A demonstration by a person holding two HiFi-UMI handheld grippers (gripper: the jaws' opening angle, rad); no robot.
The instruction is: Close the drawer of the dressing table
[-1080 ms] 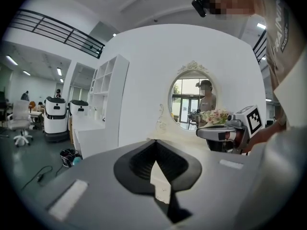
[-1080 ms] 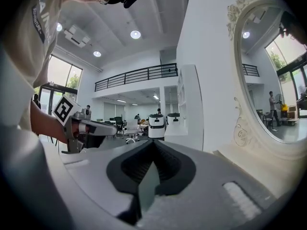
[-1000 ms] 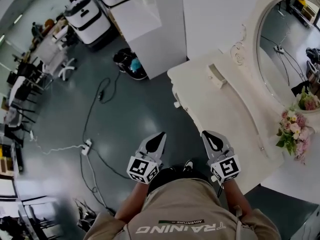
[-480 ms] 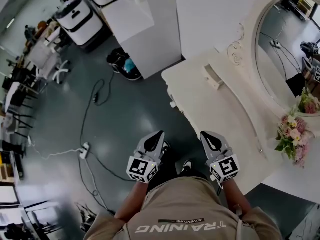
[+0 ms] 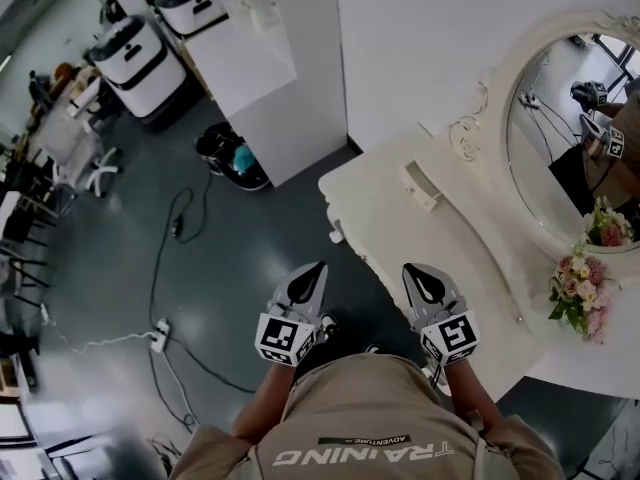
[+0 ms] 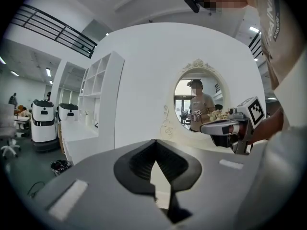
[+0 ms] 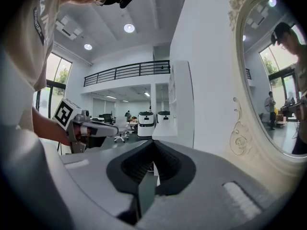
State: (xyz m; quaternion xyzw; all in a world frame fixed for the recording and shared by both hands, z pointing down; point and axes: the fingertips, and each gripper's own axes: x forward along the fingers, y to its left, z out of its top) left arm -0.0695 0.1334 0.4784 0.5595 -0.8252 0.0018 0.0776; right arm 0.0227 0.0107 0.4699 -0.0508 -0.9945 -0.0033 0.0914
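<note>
The white dressing table (image 5: 400, 230) stands at the right in the head view, under an oval mirror (image 5: 565, 138). A small knob (image 5: 337, 234) sticks out of its near-left front; I cannot tell how far the drawer stands out. My left gripper (image 5: 316, 269) hovers over the dark floor, left of the table, jaws together and empty. My right gripper (image 5: 414, 271) hangs over the table's front edge, also shut and empty. Each gripper view shows its own jaws closed (image 6: 155, 176) (image 7: 146, 176) and the other gripper alongside.
A pink and white flower bunch (image 5: 580, 290) sits at the table's right end, and a small raised white piece (image 5: 420, 186) lies on its top. A white shelf unit (image 5: 265, 58), white service robots (image 5: 135, 53), a dark bag (image 5: 232, 156) and floor cables (image 5: 165, 268) lie to the left.
The head view has shifted: the table and mirror sit lower and further left, and the mirror now shows the person's reflection. Both grippers hold the same pose, still shut.
</note>
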